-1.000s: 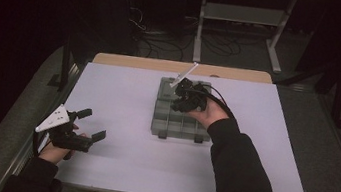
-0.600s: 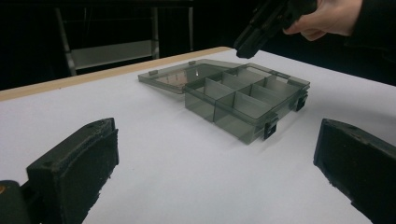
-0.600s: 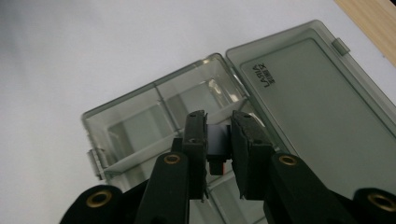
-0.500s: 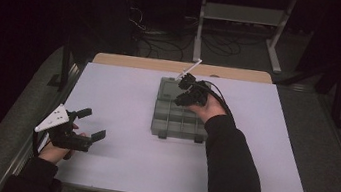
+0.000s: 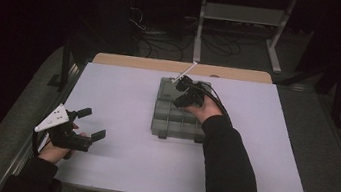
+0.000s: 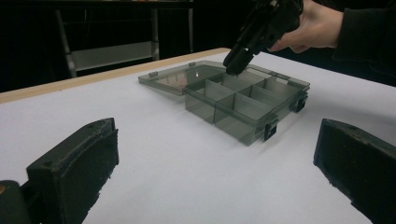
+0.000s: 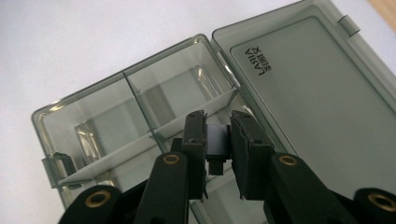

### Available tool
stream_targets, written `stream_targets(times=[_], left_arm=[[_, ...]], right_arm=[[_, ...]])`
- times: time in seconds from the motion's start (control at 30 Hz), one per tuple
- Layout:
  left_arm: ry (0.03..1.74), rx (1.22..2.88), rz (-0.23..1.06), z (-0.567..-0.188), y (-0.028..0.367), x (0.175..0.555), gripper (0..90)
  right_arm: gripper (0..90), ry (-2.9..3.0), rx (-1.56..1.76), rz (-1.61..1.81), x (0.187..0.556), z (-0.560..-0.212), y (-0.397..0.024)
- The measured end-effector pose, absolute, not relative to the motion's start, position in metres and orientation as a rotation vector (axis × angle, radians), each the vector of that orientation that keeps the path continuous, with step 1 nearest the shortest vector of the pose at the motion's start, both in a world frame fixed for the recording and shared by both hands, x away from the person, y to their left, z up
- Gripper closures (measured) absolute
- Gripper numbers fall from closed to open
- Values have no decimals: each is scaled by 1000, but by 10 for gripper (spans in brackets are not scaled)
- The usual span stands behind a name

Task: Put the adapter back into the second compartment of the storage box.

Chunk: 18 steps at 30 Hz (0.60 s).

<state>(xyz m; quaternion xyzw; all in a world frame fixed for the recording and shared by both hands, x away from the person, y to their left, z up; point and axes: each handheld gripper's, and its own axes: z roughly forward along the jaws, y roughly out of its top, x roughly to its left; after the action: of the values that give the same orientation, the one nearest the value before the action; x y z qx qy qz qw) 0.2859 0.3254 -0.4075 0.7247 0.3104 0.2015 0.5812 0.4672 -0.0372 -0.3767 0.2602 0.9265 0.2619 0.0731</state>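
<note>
Grey plastic box (image 7: 116, 121) lies open, compartments bare; right fingers (image 7: 218, 140) grasp a small dark piece (image 7: 216, 142), left fingers (image 5: 88, 124) released.

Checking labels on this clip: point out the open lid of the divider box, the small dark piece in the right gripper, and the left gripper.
Open lid (image 7: 317, 98), right gripper view, flat inner face.
Small dark piece (image 7: 217, 142), right gripper view, its face between the pads.
Left gripper (image 5: 88, 122), high view, gap between the open fingertips.
</note>
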Motion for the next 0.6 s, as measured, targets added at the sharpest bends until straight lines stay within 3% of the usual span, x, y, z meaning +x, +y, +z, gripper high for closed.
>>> stream_targets(times=[0.53, 0.6], left_arm=[[717, 1702, 472, -407, 325, 286, 0], [714, 1705, 470, -408, 325, 286, 0]], right_arm=[[754, 2829, 774, 696, 470, -393, -27], [722, 2832, 774, 693, 470, -393, -26]])
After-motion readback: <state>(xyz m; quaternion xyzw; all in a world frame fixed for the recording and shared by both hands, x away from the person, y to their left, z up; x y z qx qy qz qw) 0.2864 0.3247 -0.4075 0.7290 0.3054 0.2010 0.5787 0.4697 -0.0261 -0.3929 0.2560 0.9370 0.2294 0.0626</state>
